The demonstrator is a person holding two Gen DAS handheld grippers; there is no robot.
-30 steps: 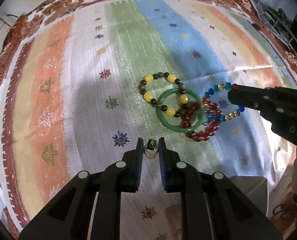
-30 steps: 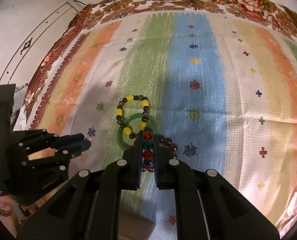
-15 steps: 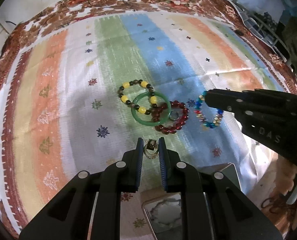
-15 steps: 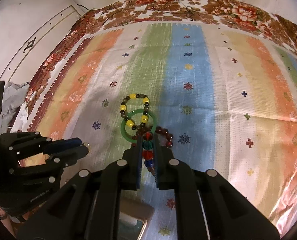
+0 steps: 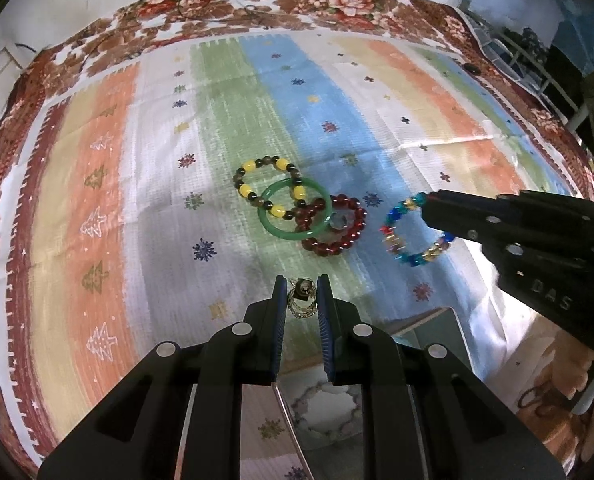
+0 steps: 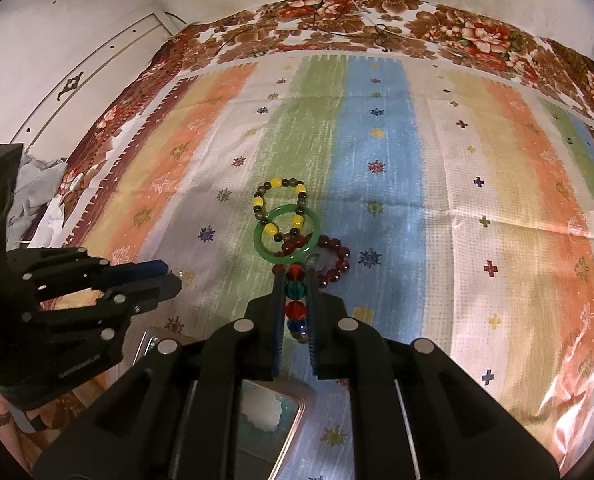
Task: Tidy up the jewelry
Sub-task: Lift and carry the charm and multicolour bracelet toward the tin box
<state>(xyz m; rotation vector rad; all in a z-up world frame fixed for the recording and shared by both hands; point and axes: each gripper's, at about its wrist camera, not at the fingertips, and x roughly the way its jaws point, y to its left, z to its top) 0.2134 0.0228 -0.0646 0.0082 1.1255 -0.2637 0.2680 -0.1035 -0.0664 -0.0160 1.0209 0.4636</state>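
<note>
Green jade-like bangle (image 5: 295,208) lay on the striped cloth, overlapping a yellow-and-dark beaded bracelet (image 5: 268,189) on one side & a dark red beaded bracelet (image 5: 334,225) on the other; a small silver ring (image 5: 339,220) sat inside the red one. Striped woven cloth (image 5: 117,200) w/ floral brown border covered the bed; pale wall behind. Shiny metal tray (image 6: 275,412) sat just below both grippers. Left gripper (image 5: 301,294) pinched a small gold ring cluster (image 5: 301,299). Right gripper (image 6: 295,296) was clamped on a multicoloured glass-bead bracelet (image 5: 415,232), hanging clear of the cloth, beside the pile.
</note>
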